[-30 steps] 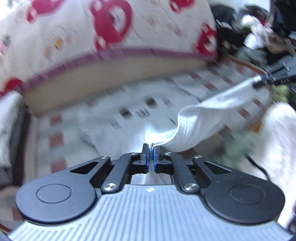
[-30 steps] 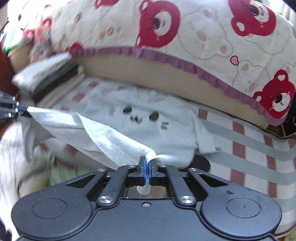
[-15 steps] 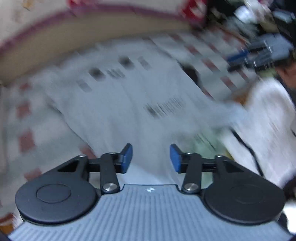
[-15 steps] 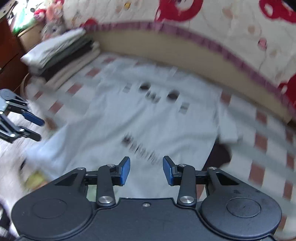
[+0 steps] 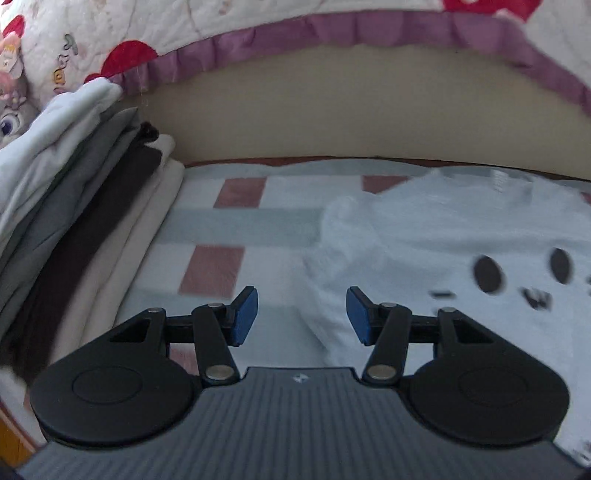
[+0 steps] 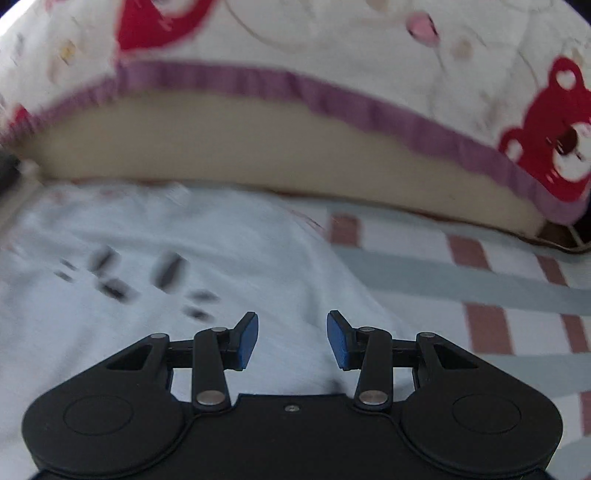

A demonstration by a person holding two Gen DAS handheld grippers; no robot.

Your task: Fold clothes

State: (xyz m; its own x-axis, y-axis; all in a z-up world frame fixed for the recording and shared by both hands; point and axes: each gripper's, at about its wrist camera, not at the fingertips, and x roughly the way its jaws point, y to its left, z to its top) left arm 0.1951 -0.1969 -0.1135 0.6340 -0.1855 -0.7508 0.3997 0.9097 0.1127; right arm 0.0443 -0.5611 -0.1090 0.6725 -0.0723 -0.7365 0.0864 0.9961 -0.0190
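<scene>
Fabric released since one second ago; both grippers are lowered over the shirt.
Left gripper [image 5: 302, 315] and right gripper [image 6: 292, 340] jaws are opening, empty; white shirt [image 5: 424, 236] is spread at centre frame.

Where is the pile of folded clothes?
In the left wrist view, the pile of folded clothes sits at the left edge, on the checked blanket, left of the white shirt and beside the teddy-bear quilt.

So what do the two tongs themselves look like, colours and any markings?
Both look much alike. The left tongs have black linkage arms with silver rivets, two round black discs at the base and blue pads; the body below is grey and ribbed, with a small white mark. The right tongs have the same black arms, discs and blue pads, on a plain black body with one small screw. No cables or sleeves show.
</scene>
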